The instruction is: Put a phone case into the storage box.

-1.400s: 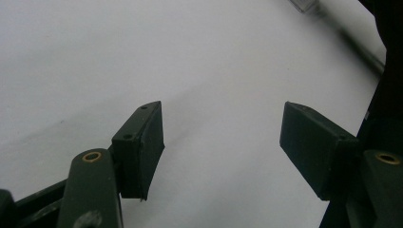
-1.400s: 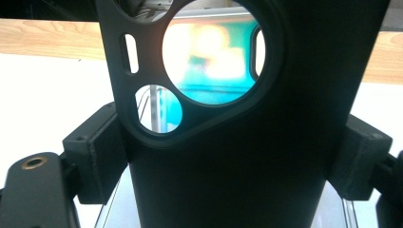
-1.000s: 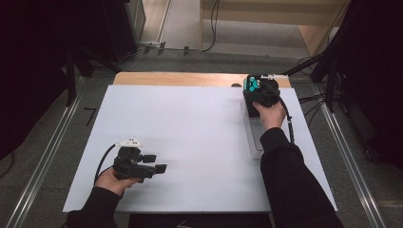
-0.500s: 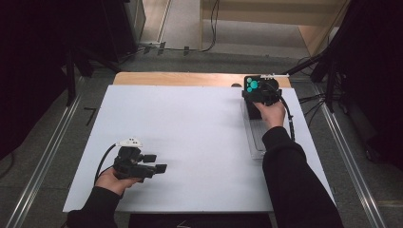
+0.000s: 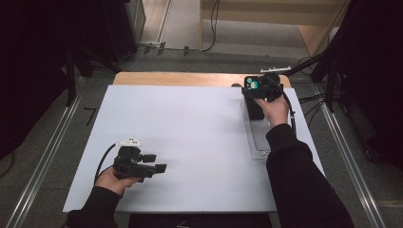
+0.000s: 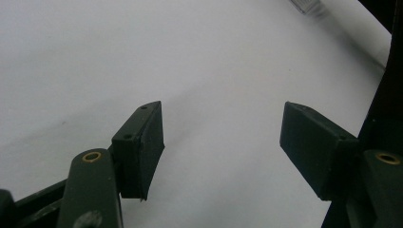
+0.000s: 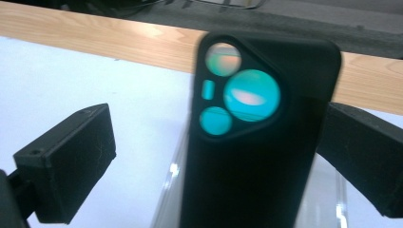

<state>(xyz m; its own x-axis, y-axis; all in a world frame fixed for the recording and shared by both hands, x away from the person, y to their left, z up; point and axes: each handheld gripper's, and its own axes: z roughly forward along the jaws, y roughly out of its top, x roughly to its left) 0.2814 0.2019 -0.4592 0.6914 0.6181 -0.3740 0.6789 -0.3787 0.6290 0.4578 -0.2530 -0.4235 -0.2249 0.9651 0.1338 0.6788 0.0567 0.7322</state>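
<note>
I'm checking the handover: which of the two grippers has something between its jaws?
The right gripper, at the table's far right: a black phone case stands between its open jaws. The left gripper has just bare white table between its jaws.

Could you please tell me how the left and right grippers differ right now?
The left gripper has only bare white table between its jaws; the right gripper has a black phone case between its jaws. The left gripper sits near the table's front left; the right gripper is at the far right, over a clear tray. The right gripper's jaws have just been opening. Both are black and open.
</note>
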